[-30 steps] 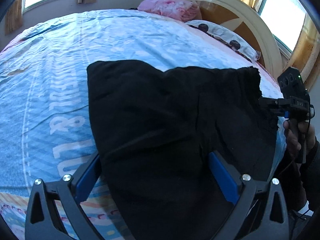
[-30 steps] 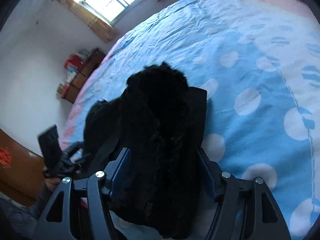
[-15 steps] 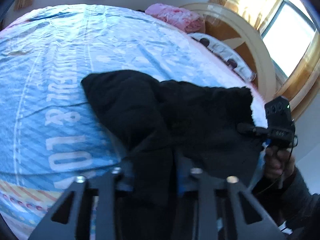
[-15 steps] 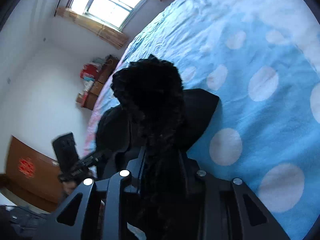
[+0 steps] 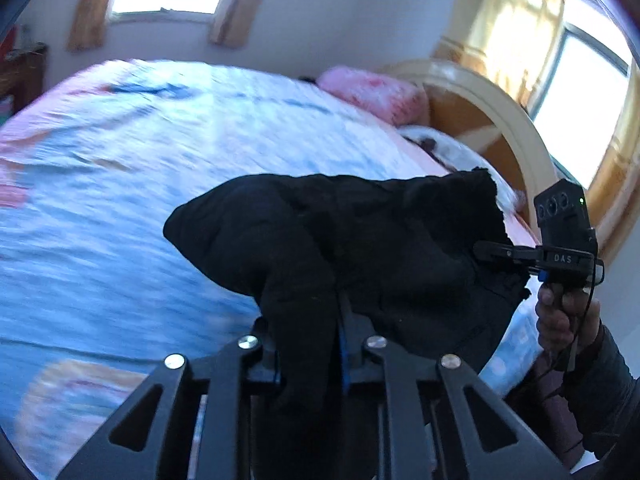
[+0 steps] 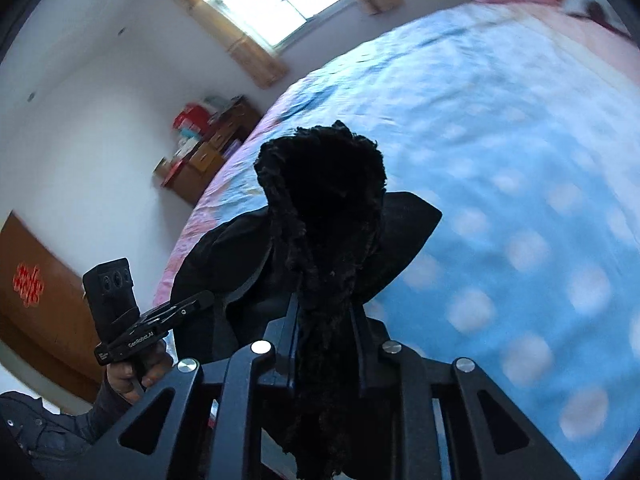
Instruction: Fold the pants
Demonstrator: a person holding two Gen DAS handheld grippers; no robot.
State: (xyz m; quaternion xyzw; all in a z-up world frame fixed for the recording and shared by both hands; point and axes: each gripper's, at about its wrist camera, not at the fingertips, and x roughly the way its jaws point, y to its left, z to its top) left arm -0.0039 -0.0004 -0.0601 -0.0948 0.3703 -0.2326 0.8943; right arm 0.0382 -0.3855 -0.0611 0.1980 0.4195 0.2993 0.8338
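1. Left gripper [image 5: 308,344]: jaws closing, pinched on a bunched fold of the black pants [image 5: 360,248]. Cloth fills the gap and drapes over the linkage.
2. Right gripper [image 6: 324,332]: same story, jaws closing, clamped on the fuzzy fleece-lined edge of the pants. From the left wrist view its tips bite the ragged far edge of the garment.
3. Pants location: slung between the two grippers above the blue patterned bedsheet [image 5: 120,200]. Looks mostly lifted; can't tell if the low sag touches the bed.
4. Beyond: pink pillow [image 5: 372,94] and wooden headboard [image 5: 500,120] at the far right of the bed, well apart from the pants.
5. Handling call: soft, limp, thick fleece, so light-to-moderate weight with zero stiffness. It sags between the grip points and bunches inside the jaws. Not slippery; the pile should hold.
6. Where to grip: edges/corners, spread wide so the span stays taut. A bunched mid-panel pinch like the left one risks a crooked fold line.
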